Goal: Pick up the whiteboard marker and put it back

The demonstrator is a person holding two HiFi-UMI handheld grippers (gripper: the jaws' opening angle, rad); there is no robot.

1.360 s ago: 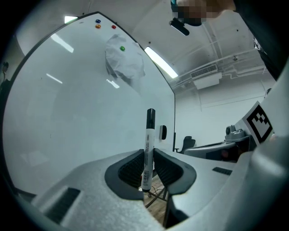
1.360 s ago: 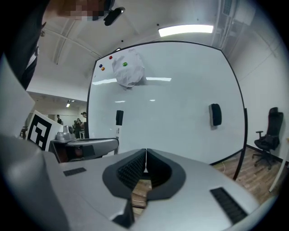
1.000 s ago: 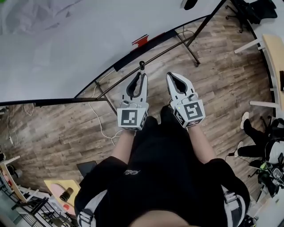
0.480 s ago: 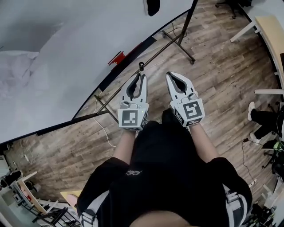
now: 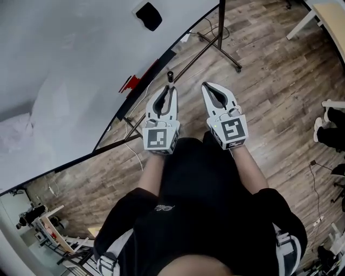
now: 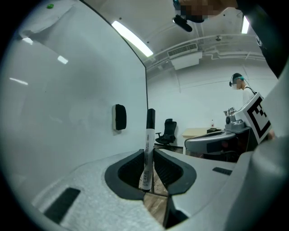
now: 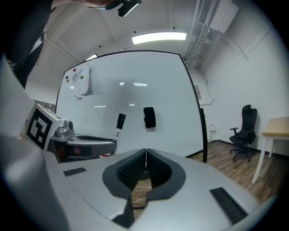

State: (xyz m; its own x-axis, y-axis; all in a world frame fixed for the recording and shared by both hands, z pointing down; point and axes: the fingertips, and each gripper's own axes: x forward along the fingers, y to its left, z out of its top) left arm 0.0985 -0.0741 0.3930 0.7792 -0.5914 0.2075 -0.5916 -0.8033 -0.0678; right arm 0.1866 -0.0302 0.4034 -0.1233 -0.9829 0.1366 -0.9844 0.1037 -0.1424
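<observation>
The left gripper [image 5: 170, 90] has its fingers clenched on the whiteboard marker [image 6: 146, 151]. They pinch the lower barrel, so most of the pen stands clear above the fingers, near upright with the black end up. My guess is that it's gripped low so the free length can be set down on the dark ledge [image 5: 160, 59] along the board's lower edge.

In the head view the marker is at centre frame, its top poking past the fingertips toward the whiteboard [image 5: 75, 64], which fills the upper left. The marker isn't touching the board. It's held in the air over the wood floor [image 5: 269, 81].

The right gripper [image 5: 208, 87] is just beside the left one, to its right in frame. Its fingers are clenched together on nothing, and the right gripper view shows only a bit of floor below where they meet. It looks parked out of the way while the left does the job.

The marker has a slim white barrel with small dark print running lengthwise, too small to read. It has a black cap on top and a dark tip at the bottom, down between the fingers.

A black eraser [image 5: 149, 16] is stuck on the board at top centre of the head view. A red item [image 5: 129, 83] sits at the board's lower edge, left of the marker, and I can't tell what it is.
</observation>
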